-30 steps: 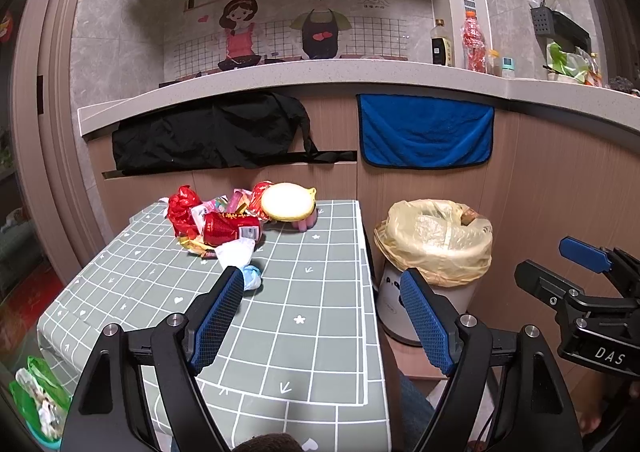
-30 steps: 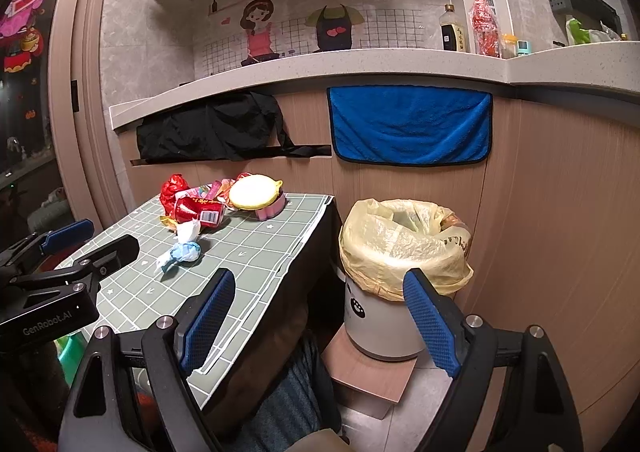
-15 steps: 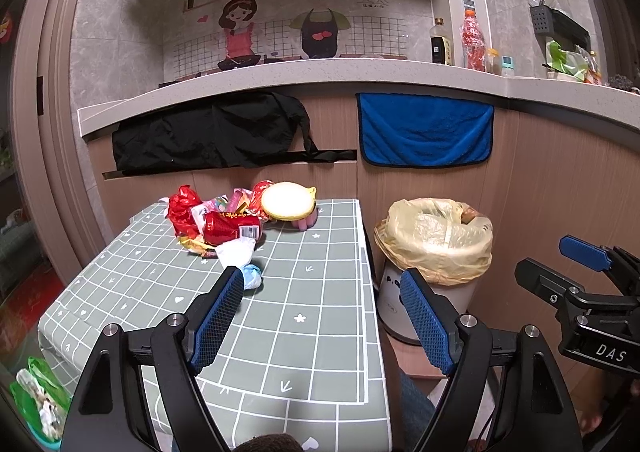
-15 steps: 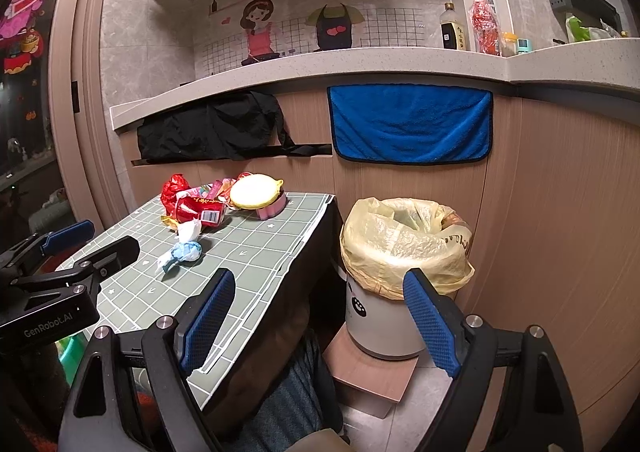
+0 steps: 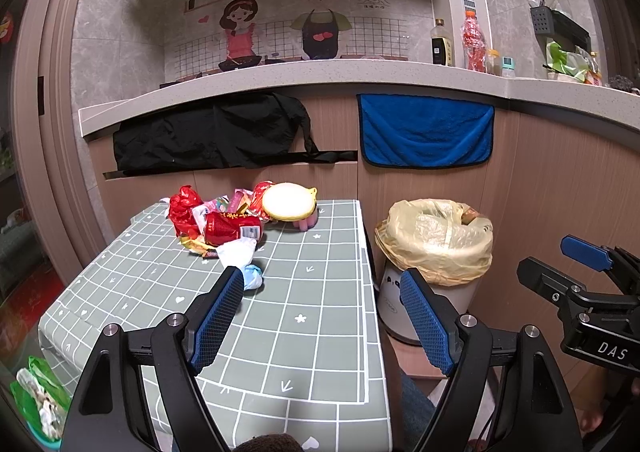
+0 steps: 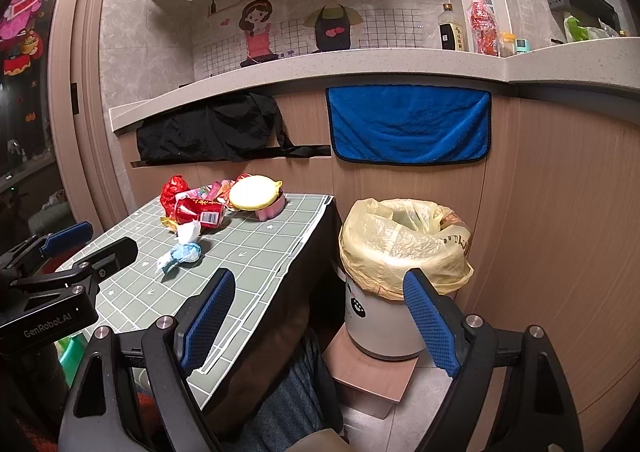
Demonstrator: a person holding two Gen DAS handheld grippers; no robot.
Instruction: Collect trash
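Here's the trash, heaped at the far end of the desk: a crushed red can lying on its side with a white label showing, a crinkled red wrapper behind it, pink and yellow packets tucked in between, and a round pale-yellow lid sitting on something pink. A little nearer lies a crumpled white tissue, and just in front of that a pale blue wad. In the right wrist view that blue wad lies apart from the heap, alone on the green checked cloth.

To the right of the desk, down on a small wooden stool, stands the white bin, lined with a yellow bag whose mouth gapes open.

The left gripper hangs over the near part of the desk, fingers spread wide, nothing between them; its left finger covers the edge of the blue wad in this view, though whether it touches I cannot tell. The right gripper hangs spread apart too, empty, with the bin behind its right finger.

Against a second ago: no change. Both grippers hold the same spot, and the trash and bin have not shifted.
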